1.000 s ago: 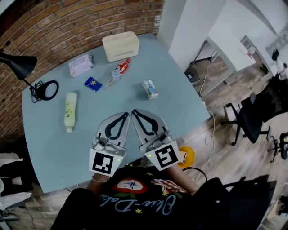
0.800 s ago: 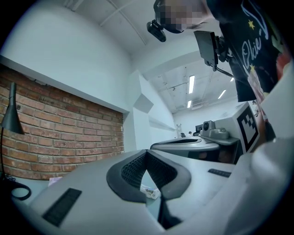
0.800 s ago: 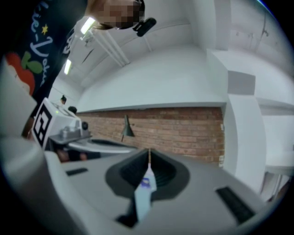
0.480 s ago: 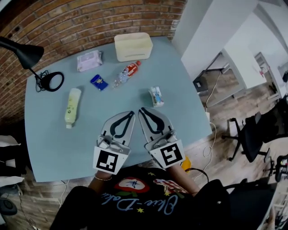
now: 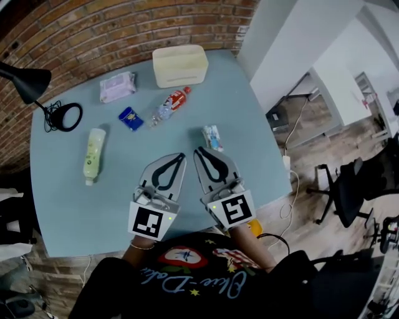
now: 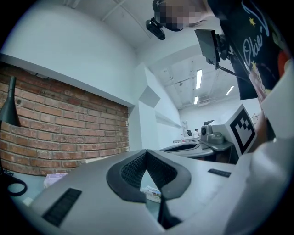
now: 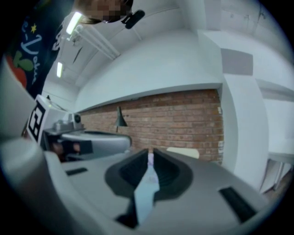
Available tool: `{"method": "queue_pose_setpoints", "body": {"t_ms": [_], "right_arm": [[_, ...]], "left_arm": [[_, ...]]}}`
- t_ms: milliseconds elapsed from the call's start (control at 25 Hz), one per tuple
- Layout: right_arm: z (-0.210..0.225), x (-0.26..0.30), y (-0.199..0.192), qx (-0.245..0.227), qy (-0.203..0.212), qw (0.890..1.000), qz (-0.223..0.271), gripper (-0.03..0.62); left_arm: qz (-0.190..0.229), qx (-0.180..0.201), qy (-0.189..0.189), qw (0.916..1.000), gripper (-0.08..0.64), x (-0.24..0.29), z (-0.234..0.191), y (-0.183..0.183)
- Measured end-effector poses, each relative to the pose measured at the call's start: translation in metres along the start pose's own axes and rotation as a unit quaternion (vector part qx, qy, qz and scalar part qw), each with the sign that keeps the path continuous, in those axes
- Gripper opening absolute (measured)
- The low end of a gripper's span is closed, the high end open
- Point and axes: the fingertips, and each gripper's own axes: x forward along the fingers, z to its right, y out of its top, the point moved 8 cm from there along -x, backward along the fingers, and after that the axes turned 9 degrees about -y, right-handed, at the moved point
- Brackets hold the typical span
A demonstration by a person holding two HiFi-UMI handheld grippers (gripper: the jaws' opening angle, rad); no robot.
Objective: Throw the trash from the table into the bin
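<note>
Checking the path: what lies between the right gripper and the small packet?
Only bare table between right gripper and small packet, in the head view.

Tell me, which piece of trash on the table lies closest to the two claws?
The small crumpled packet, just ahead of the right gripper; the clear bottle, green bottle, blue wrapper and pink pack lie farther off.

wall: red brick wall [image 5: 124,19] far and left; white wall [image 5: 293,37] far right
floor: wood floor [image 5: 312,205], right
table: pale blue table [image 5: 68,205]
furniture: black office chair [image 5: 346,180] right; black lamp [image 5: 28,84] far left
light: ceiling strip lights [image 6: 198,79] on
</note>
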Motion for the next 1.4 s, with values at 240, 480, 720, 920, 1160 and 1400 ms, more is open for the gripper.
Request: {"method": "queue_pose_setpoints", "body": {"t_ms": [240,480,720,920,1160,1400], "right_arm": [[0.020,0.010,-0.014,0.000,-0.032,0.999,-0.027,0.014],[0.042,0.022,-0.035,-0.018,-0.074,0.995,-0.068,0.016],[0.058,0.045,-0.064,-0.014,-0.099,0.988,-0.121,0.114],[0.068,0.058,-0.090,-0.009,-0.098,0.977,-0.188,0.180],[0.082,0.073,-0.119,-0.010,-0.116,0.961,-0.252,0.279],[0.090,0.079,-0.141,0.010,-0.123,0.947,-0.297,0.317]], "left_arm": [[-0.002,-0.013,-0.022,0.9997,0.011,0.016,-0.004,-0.008],[-0.015,-0.030,-0.031,0.9990,0.011,0.022,-0.008,-0.015],[-0.024,-0.037,-0.028,0.9986,0.011,0.020,-0.016,-0.022],[-0.026,-0.045,-0.027,0.9983,0.011,0.019,-0.023,-0.026],[-0.026,-0.057,-0.025,0.9977,0.011,0.018,-0.028,-0.031],[-0.028,-0.059,-0.021,0.9976,0.011,0.017,-0.034,-0.034]]}}
